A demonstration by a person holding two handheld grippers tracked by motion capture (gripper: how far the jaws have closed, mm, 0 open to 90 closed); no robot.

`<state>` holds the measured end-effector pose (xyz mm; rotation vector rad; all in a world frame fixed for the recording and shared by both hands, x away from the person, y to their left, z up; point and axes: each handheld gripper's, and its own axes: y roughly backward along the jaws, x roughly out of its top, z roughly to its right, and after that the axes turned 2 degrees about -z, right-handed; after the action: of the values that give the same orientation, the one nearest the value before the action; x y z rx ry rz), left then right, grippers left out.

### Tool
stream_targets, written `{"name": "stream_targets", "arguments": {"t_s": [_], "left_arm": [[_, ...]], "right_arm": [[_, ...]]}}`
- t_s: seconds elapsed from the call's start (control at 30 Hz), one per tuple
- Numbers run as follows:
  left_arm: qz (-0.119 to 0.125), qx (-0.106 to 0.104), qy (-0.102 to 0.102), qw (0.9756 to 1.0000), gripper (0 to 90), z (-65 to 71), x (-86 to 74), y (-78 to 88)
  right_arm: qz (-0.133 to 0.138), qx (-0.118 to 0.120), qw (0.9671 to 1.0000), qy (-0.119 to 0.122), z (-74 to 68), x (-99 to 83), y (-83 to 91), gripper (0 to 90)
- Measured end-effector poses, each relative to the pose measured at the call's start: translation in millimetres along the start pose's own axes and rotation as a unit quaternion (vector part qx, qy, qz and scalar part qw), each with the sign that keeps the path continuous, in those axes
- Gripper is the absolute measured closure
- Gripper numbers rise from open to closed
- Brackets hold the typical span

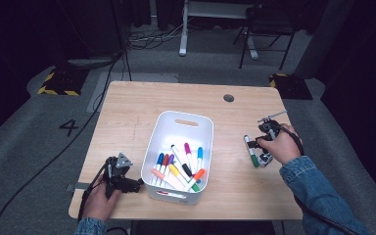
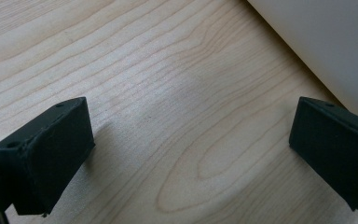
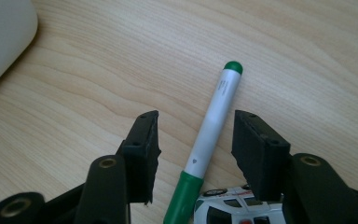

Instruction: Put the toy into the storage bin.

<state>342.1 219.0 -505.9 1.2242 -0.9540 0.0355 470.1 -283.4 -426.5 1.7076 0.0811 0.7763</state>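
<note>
Right tongs (image 3: pixel 196 140) released, straddling green marker (image 3: pixel 212 126); left tongs (image 2: pixel 191 154) released over table (image 2: pixel 168 93).

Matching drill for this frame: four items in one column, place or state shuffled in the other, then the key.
1. green marker
2. white bin
3. left gripper
4. toy car

A. holds many markers
B. lies between the right gripper's open jaws, untouched
C. open over bare wood beside the bin
D. beside the marker's green cap, by the right jaw

Pairs: 1-B, 2-A, 3-C, 4-D
</note>
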Motion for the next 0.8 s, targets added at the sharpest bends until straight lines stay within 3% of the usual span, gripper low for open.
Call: {"name": "stream_targets", "arguments": {"t_s": [0.47,0.7,0.8], "left_arm": [[0.000,0.000,0.000,1.0000,0.0,0.0,0.0,0.0],[0.000,0.000,-0.001,1.0000,0.0,-0.1,0.0,0.0],[0.000,0.000,0.000,1.0000,0.0,0.0,0.0,0.0]], "right_arm": [[-0.031,0.001,0.9995,0.002,-2.0,-8.6,-25.5,54.5],[-0.047,-0.011,0.9987,-0.017,-2.4,-7.5,-37.2,63.5],[-0.050,-0.027,0.9977,-0.038,-4.4,-6.8,-40.6,68.4]]}}
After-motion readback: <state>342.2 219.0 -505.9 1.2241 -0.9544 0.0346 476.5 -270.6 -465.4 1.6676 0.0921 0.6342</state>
